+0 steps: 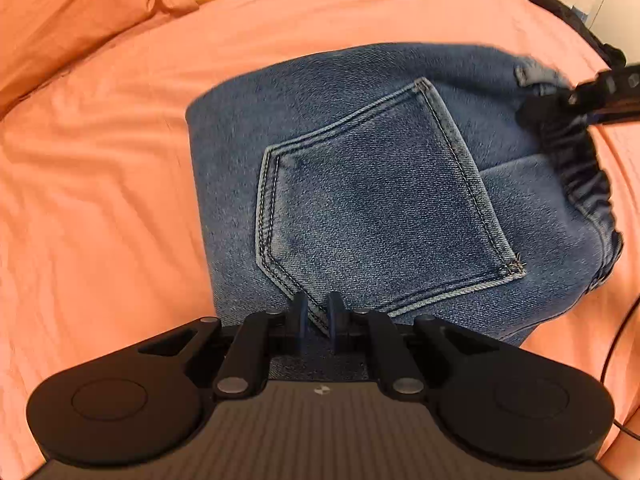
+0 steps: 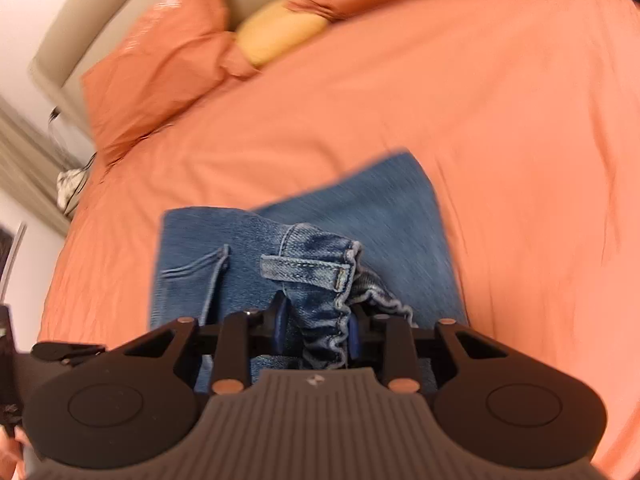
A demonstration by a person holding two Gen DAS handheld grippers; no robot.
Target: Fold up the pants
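Still, right claw [image 2: 316, 324] clamps only the bunched waistband [image 2: 340, 320] while left claw [image 1: 318, 320] pinches jeans [image 1: 360, 184] edge—uneven pull could skew the fold.

Jeans [image 2: 400, 208] far edge — motion-blurred

Jeans [image 1: 372, 200] matt denim; bedsheet [image 1: 100, 200] soft cloth.

jeans [image 1: 372, 184] – blue denim, folded into a compact stack on the orange bed | back pocket [image 1: 384, 216] facing up, point aimed at 7 o'clock | elastic waistband [image 2: 340, 320] bunched up at 3 o'clock, belt loop [image 2: 304, 270] showing
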